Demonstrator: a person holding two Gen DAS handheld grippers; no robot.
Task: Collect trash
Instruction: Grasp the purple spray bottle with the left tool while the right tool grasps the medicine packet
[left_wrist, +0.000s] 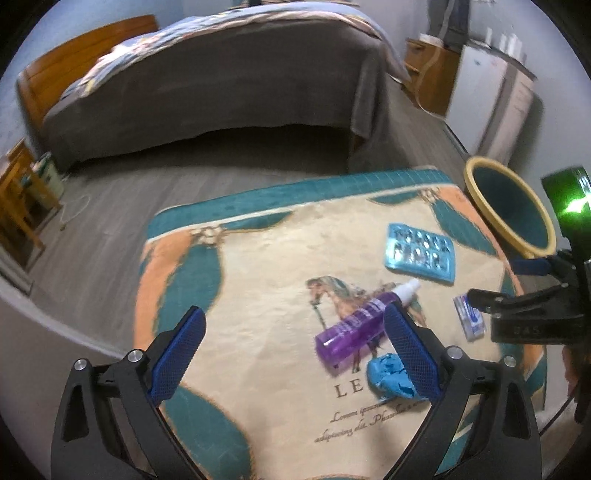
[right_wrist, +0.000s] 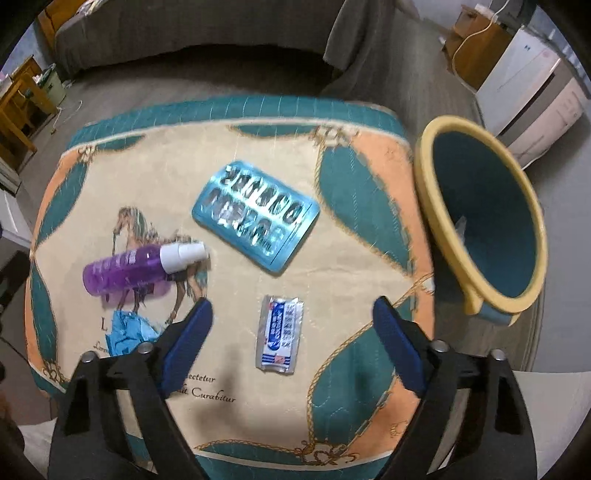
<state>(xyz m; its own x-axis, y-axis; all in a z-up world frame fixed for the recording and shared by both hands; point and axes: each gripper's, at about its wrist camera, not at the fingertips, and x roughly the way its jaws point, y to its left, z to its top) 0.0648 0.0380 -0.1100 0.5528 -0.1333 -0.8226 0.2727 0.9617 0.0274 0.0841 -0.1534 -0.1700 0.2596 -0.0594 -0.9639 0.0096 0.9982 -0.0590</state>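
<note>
On a cloth-covered table (right_wrist: 258, 424) lie a purple spray bottle (right_wrist: 125, 271), a blue blister tray (right_wrist: 255, 218), a small silver-blue wrapper (right_wrist: 279, 338) and a crumpled blue scrap (right_wrist: 127, 332). My right gripper (right_wrist: 291, 321) is open just above the wrapper. My left gripper (left_wrist: 295, 332) is open over the table's left part; the bottle (left_wrist: 354, 325) and scrap (left_wrist: 388, 376) lie by its right finger. The tray (left_wrist: 419, 253) and wrapper (left_wrist: 469, 317) show there too. A teal bin with a yellow rim (right_wrist: 480, 225) stands right of the table.
A bed with a grey cover (left_wrist: 207, 92) stands behind the table across a grey floor. A white cabinet (right_wrist: 532, 92) and a wooden nightstand (left_wrist: 432, 70) are at the back right. Wooden furniture (left_wrist: 18, 206) is at the left. The bin (left_wrist: 509, 206) also shows in the left wrist view.
</note>
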